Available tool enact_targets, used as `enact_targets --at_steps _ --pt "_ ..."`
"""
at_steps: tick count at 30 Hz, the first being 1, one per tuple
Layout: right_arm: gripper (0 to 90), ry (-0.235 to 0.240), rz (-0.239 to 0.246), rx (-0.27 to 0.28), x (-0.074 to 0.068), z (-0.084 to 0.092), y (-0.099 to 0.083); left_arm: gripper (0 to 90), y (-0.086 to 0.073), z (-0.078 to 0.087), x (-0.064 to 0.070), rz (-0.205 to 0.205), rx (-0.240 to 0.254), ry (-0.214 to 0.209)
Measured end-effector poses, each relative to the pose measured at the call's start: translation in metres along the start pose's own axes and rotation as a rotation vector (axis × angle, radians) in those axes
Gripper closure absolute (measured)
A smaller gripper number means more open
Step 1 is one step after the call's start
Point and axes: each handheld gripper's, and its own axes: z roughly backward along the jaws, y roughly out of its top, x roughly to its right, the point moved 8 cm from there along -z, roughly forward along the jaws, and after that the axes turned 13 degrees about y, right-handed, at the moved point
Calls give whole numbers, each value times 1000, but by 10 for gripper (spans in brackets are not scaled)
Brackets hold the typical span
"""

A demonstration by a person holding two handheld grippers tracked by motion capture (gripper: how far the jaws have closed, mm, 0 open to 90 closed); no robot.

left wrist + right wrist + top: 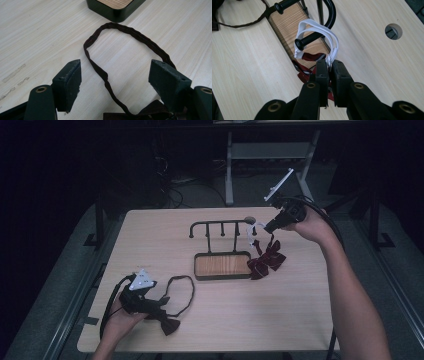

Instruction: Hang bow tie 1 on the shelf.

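The right claw (329, 65) is clenched on the white elastic strap (317, 30) of a dark red bow tie (266, 261); the strap loops over the end peg of the black hanger rack (220, 226), while the bow hangs beside the rack's wooden-bottomed tray (222, 265) on the table (280, 315). The left claw (115, 80) stands wide apart, released, gripping nothing. It rests low over a dark brown bow tie (167, 322) near the table's front edge, whose thin strap (120, 35) lies in a loop on the wood between the jaws.
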Motion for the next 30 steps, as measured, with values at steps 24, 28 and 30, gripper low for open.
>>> enact_targets --at_steps 24,28,30 --pt "759 49 11 7 -5 -15 -17 268 -1 -1 2 -8 -11 -5" --pt "750 65 10 15 -5 -19 -20 268 -1 -1 2 -7 -10 -5" --pt "744 70 6 10 -5 -22 -23 268 -1 -1 2 -7 -12 -5"
